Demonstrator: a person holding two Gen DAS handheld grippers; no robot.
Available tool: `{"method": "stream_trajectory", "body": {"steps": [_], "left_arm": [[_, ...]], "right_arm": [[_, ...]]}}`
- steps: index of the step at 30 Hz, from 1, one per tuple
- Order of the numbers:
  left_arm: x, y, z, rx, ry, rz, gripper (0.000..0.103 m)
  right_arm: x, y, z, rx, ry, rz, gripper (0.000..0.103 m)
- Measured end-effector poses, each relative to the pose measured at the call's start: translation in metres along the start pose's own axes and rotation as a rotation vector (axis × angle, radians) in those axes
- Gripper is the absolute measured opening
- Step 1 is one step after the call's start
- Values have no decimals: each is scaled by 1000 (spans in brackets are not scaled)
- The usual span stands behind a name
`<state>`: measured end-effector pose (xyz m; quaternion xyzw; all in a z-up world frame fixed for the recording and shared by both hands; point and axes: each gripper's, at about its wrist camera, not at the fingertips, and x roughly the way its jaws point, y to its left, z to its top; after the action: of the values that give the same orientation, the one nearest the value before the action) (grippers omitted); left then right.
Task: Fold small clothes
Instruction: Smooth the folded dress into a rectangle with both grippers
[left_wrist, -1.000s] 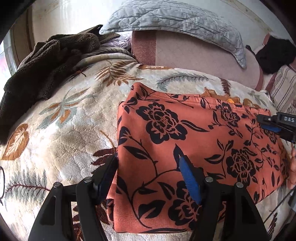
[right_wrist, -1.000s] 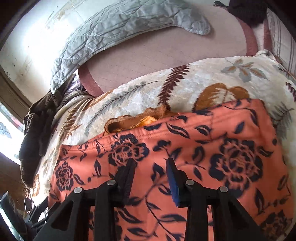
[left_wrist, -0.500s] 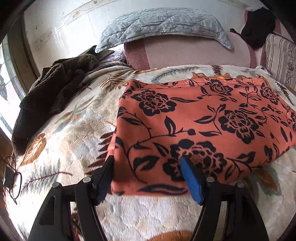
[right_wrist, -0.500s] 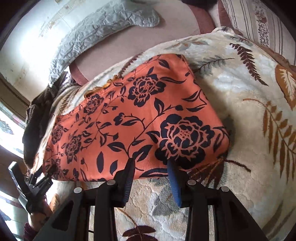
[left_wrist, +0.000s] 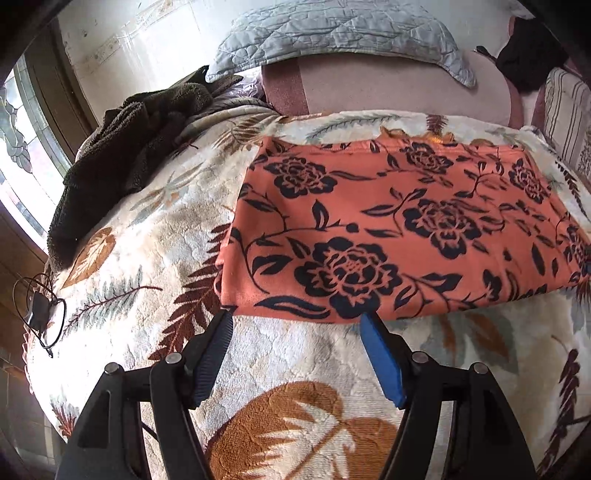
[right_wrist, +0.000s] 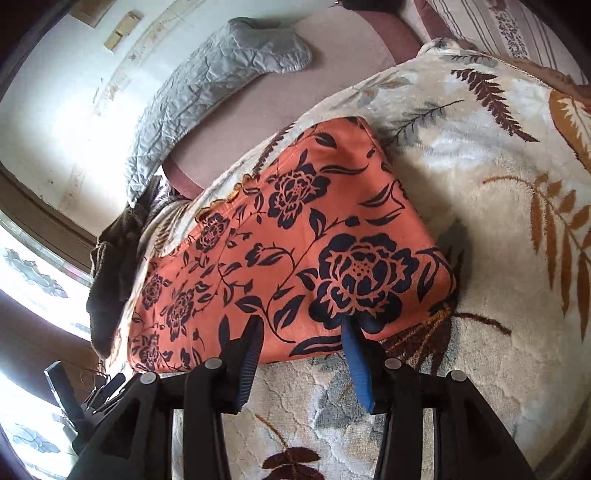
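The orange floral garment (left_wrist: 388, 236) lies folded flat on the bed's leaf-patterned blanket (left_wrist: 155, 280), its near edge just ahead of my fingertips. My left fingers (left_wrist: 295, 325) stand wide and empty. My right fingers (right_wrist: 303, 328) are opening, holding nothing, tips over the hem. Risk: a low pinch could gather plush blanket with the cloth, dragging the fold askew.

Folded orange floral garment (left_wrist: 399, 236) lies flat on the leaf-print blanket (left_wrist: 155, 280) of the bed, left gripper (left_wrist: 295, 325) just short of its near edge with jaws apart and empty, brown towel (left_wrist: 122, 162) well beyond its left edge, grey pillow (left_wrist: 332, 33) behind it.
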<state>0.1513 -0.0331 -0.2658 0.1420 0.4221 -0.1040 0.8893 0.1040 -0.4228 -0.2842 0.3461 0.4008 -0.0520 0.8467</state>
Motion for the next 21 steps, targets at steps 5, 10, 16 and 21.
{"method": "stream_trajectory", "body": {"steps": [5,10,16,21], "left_arm": [[-37,-18,26,-27,-60,-29,72],[-53,-33,46,-38,-80,-64,72],[-36,-41,56,-17,-44,-33,72],[11,-35,57,-27,62,14,72]], "right_arm": [[-10,3,-1,14,-32,43,48],[-13,5,1,21,-52,64,48],[4,7,7,34,-37,57,48],[23,10,10,47,-6,64,48]]}}
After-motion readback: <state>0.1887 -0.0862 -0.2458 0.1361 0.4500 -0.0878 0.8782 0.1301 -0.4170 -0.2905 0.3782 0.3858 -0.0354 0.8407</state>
